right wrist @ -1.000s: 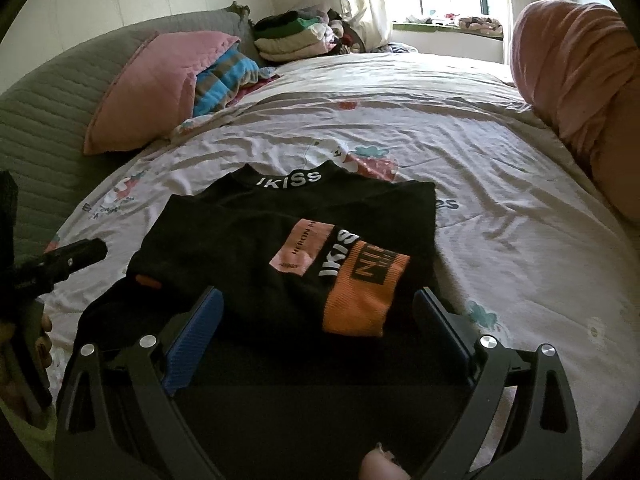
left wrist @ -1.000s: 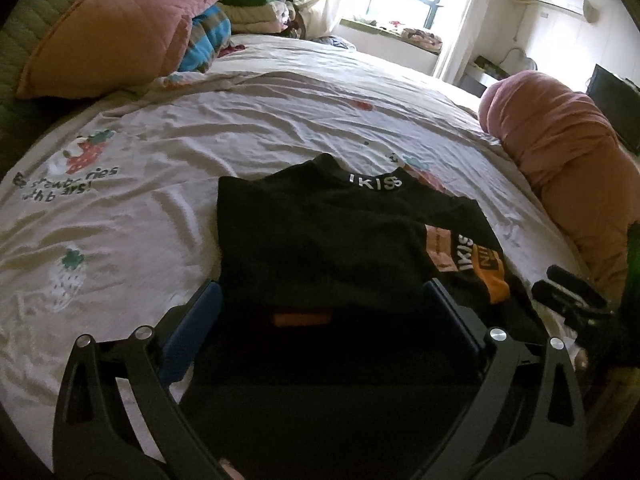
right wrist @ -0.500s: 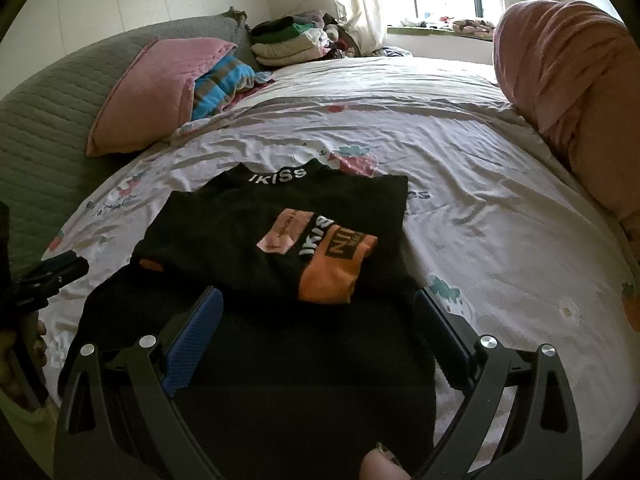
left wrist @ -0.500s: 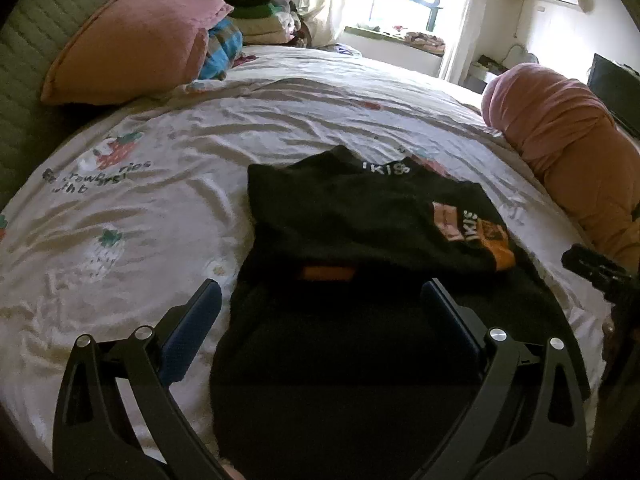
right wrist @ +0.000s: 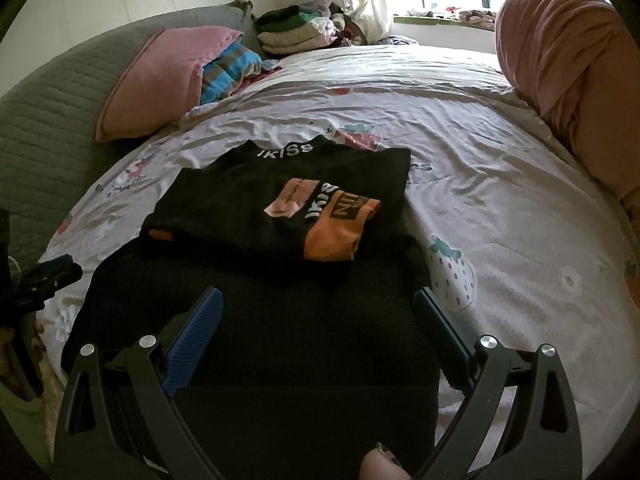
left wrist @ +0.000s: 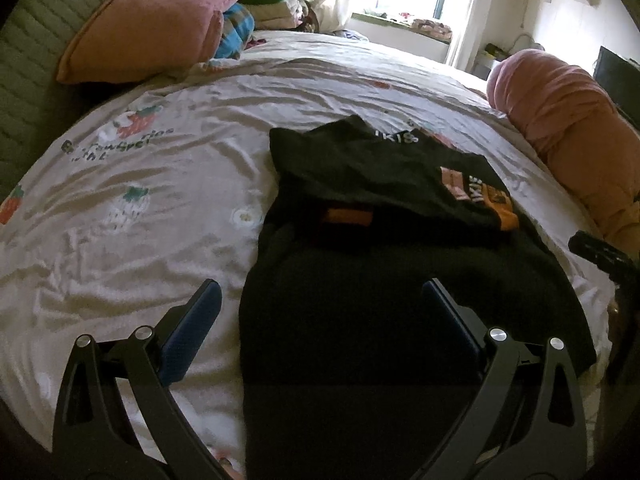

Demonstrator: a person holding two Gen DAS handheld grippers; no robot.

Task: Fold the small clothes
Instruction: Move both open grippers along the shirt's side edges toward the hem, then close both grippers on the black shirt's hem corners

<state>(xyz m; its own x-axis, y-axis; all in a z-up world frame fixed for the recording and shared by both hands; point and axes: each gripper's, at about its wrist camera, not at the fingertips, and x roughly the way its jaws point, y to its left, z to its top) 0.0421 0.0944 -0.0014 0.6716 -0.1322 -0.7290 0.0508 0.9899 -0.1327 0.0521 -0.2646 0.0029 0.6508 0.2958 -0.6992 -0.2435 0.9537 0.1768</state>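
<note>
A half-folded black top [right wrist: 280, 200] lies on the bed [right wrist: 480, 168], both sleeves already turned in. The left hand-held gripper [left wrist: 320, 300] and right hand-held gripper [right wrist: 316, 308] hover wide and empty; a careless hem grab could undo the sleeves.

black shirt [right wrist: 256, 208]: matt cloth | bedsheet [right wrist: 480, 128]: wrinkled printed cloth | headboard [right wrist: 44, 96]: quilted fabric

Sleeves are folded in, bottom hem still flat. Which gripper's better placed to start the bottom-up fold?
Roughly even, slight edge to right. Right gripper hangs open with both fingers over the black shirt hem; left gripper is open too, but its left finger is over the bedsheet. Likely needs both.
</note>
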